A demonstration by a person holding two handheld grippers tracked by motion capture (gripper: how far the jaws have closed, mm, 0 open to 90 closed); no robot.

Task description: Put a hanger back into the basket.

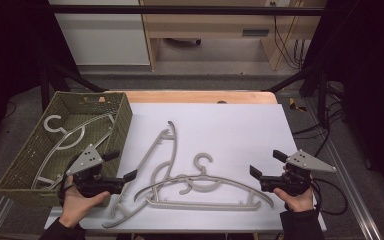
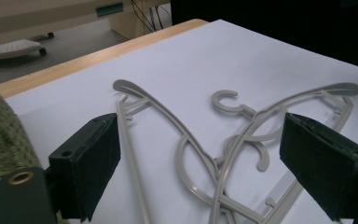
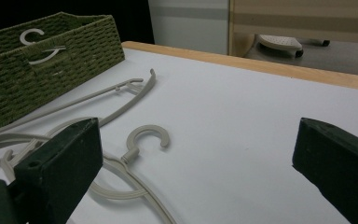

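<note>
Two grey plastic hangers lie crossed on the white tabletop point(image 1: 240, 125). One hanger point(image 1: 205, 203) lies flat across the front with its hook point(image 1: 203, 161) pointing away; the other hanger point(image 1: 150, 157) runs diagonally toward the basket. My left gripper point(image 1: 122, 165) is open beside the basket's near corner, and both hangers point(image 2: 168, 116) lie ahead of its jaws, untouched. My right gripper point(image 1: 266, 163) is open at the right, just off the flat hanger's end, with that hanger's hook point(image 3: 147, 135) ahead of it. A third hanger point(image 1: 70, 137) rests inside the basket.
The green woven basket point(image 1: 121, 127) stands at the table's left, close to my left hand. A wooden strip point(image 1: 195, 96) edges the far side of the table. Black frame bars and cables run along the right.
</note>
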